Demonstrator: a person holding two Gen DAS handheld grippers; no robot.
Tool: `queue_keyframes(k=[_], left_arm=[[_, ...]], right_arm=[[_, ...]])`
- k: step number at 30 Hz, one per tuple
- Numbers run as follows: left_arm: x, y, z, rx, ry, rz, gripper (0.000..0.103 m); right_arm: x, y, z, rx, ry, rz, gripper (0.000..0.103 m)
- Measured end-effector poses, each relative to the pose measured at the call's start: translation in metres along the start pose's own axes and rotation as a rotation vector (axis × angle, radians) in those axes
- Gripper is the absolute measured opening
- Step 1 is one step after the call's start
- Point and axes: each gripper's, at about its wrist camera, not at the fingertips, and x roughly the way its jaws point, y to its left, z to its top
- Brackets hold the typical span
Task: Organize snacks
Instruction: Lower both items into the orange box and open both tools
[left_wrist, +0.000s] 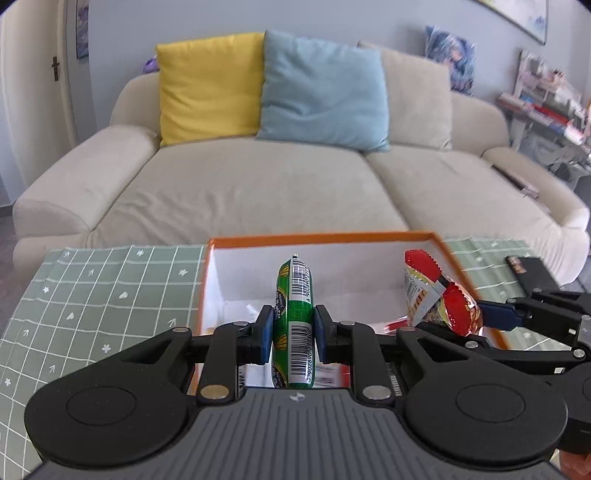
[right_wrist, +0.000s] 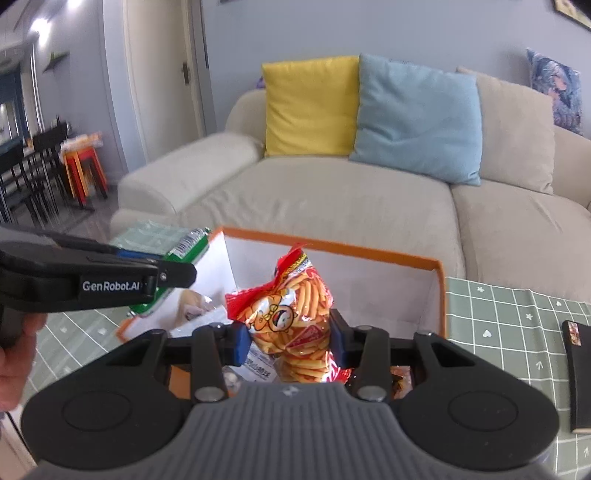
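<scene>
Above the orange-rimmed box (left_wrist: 369, 235), both grippers carry snacks: left gripper (left_wrist: 293, 330) clamps a green sausage pack (left_wrist: 294, 295), right gripper (right_wrist: 290, 341) pinches a red chip bag (right_wrist: 291, 295). Likely next: lower, release inside.

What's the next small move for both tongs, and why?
Probably lower both and release: the left tongs grip the green snack pack, the right tongs grip the red chip bag, both held above the orange box.

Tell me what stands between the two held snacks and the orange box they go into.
Nothing visible does. The left gripper holds the green packet and the right gripper holds the red snack bag, both over the open-topped orange box. A few packets already lie on its floor, with bare white floor beside them.
</scene>
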Motion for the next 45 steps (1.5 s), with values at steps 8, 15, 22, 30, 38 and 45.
queue_keyframes(k=[8,15,22,30,38,45], left_arm=[[0.046,0.015,-0.006,-0.001,0.128,0.097,0.025],[0.068,0.014,-0.013,0.046,0.195,0.154,0.025],[0.077,0.011,-0.012,0.079,0.219,0.128,0.025],[0.075,0.009,-0.011,0.072,0.213,0.099,0.026],[0.060,0.002,-0.003,0.092,0.171,0.121,0.036],[0.031,0.005,0.011,0.065,0.089,0.143,0.062]], right_arm=[[0.058,0.018,0.001,-0.128,0.120,-0.072,0.039],[0.088,0.022,-0.003,-0.217,0.183,-0.157,0.040],[0.106,0.020,-0.015,-0.258,0.245,-0.212,0.040],[0.102,0.014,-0.015,-0.244,0.250,-0.218,0.040],[0.087,0.017,-0.011,-0.246,0.206,-0.226,0.054],[0.062,0.017,-0.003,-0.211,0.136,-0.215,0.066]])
